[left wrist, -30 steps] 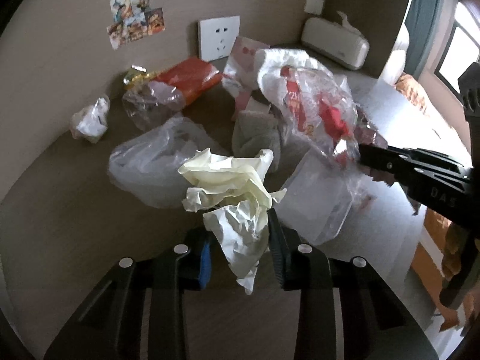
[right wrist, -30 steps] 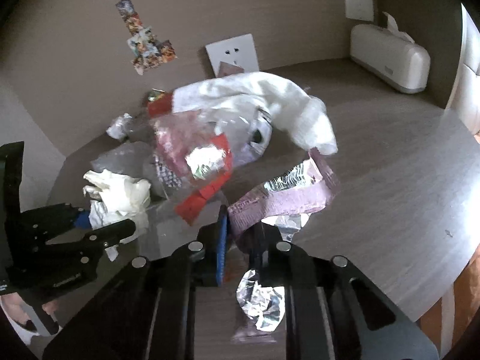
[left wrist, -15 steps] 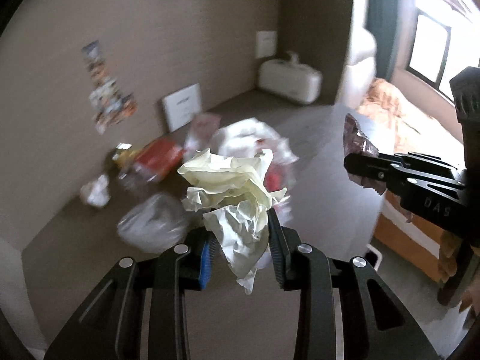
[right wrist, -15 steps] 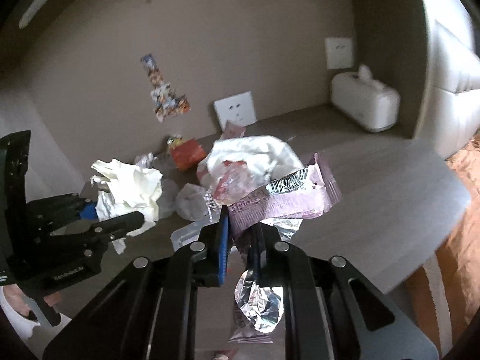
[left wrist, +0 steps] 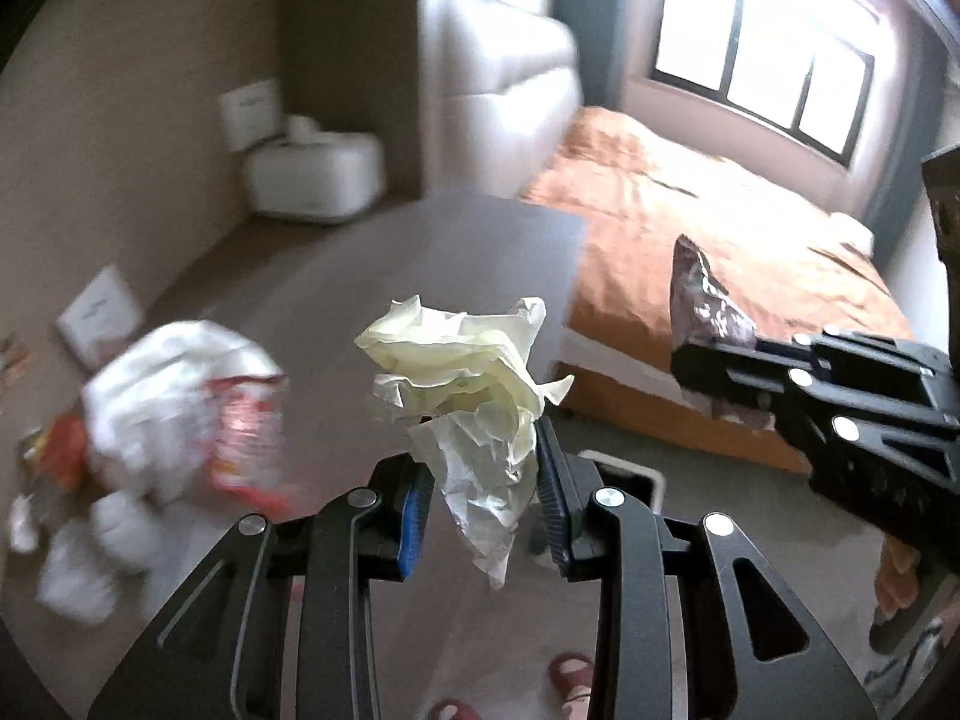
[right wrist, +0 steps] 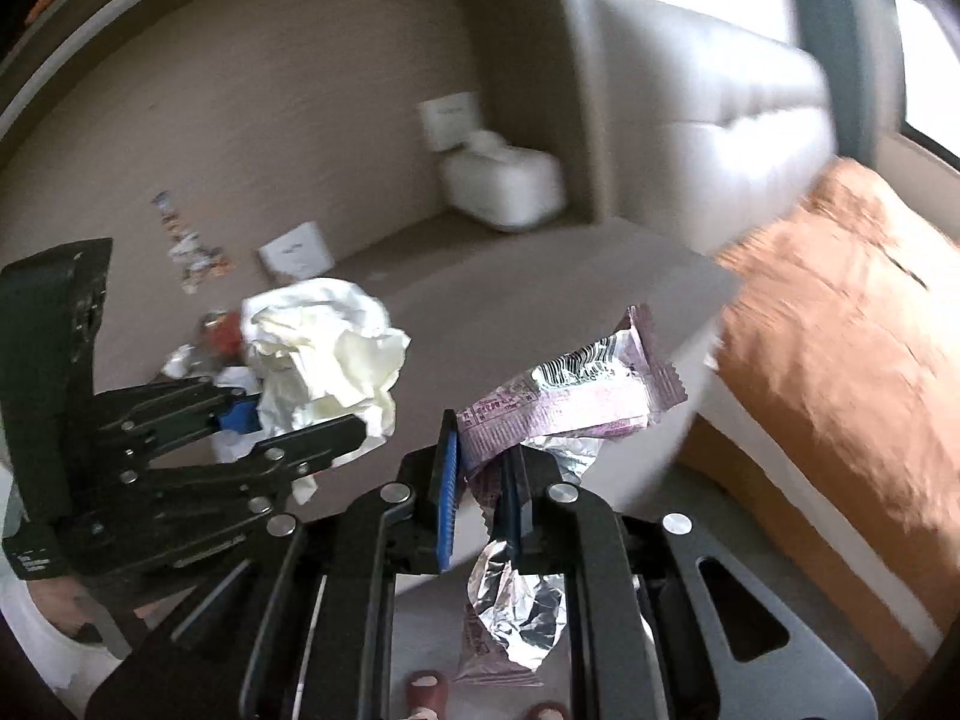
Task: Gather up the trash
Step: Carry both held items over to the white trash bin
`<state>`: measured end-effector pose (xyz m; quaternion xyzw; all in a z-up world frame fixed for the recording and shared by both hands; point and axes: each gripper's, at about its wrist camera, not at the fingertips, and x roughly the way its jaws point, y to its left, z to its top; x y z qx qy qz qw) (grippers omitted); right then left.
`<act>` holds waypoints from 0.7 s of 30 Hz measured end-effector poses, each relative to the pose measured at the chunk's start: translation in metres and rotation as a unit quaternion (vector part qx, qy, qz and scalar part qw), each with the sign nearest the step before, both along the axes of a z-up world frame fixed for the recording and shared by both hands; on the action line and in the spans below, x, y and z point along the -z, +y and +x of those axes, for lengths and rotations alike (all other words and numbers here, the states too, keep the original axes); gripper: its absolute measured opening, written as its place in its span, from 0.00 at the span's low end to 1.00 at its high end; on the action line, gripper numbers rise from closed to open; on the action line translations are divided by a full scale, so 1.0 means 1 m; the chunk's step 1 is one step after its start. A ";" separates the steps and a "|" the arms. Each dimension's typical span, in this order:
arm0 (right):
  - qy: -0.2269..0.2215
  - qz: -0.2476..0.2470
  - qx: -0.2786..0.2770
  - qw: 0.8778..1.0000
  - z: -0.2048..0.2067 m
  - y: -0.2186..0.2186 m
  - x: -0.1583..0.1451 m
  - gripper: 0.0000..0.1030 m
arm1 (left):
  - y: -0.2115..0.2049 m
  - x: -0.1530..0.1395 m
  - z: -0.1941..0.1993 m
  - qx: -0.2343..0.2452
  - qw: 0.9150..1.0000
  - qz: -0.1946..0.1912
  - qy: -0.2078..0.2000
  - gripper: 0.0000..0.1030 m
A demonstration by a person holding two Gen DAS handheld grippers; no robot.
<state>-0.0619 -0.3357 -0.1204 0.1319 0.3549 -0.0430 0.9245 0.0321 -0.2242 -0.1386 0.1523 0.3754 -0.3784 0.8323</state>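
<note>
The paper [left wrist: 465, 396] is pale yellow and white. The wrapper [right wrist: 564, 402] is lilac with small dark print and a black-and-white barcode, silver foil inside. Both tools — left [left wrist: 483, 498] and right [right wrist: 480, 480] — are black with blue pads [left wrist: 411, 510]. The desk [left wrist: 372, 276] is grey-brown, the bedcover [left wrist: 720, 240] orange, the far box [left wrist: 315, 177] white. The left heap [left wrist: 180, 408] — white with red.

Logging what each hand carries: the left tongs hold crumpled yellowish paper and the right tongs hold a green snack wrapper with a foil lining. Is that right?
Not quite. The wrapper in the right tongs is purple, not green, as the right wrist view shows; its silver foil lining hangs below. The rest stands: the left tongs hold crumpled yellowish paper.
</note>
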 end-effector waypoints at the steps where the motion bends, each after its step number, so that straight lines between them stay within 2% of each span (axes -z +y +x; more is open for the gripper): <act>1: 0.002 0.000 0.009 1.000 -0.003 -0.006 0.003 0.14 | -0.012 0.004 -0.002 0.010 1.000 0.001 0.001 0.31; 7: 0.027 0.016 0.071 0.997 -0.027 -0.056 0.043 0.14 | -0.087 0.040 -0.019 0.069 0.997 0.011 0.021 0.31; 11: 0.051 0.038 0.105 0.992 -0.035 -0.095 0.094 0.14 | -0.132 0.088 -0.029 0.104 0.993 0.034 0.041 0.31; 13: 0.063 0.048 0.115 0.990 -0.036 -0.109 0.120 0.14 | -0.153 0.119 -0.030 0.119 0.990 0.047 0.053 0.31; 16: 0.081 0.065 0.126 0.987 -0.036 -0.132 0.182 0.14 | -0.179 0.178 -0.034 0.137 0.985 0.068 0.076 0.31; 19: 0.097 0.075 0.131 0.984 -0.032 -0.149 0.240 0.14 | -0.210 0.255 -0.035 0.156 0.979 0.096 0.093 0.31; 21: 0.109 0.084 0.136 0.981 -0.029 -0.163 0.285 0.14 | -0.227 0.297 -0.034 0.165 0.975 0.110 0.103 0.31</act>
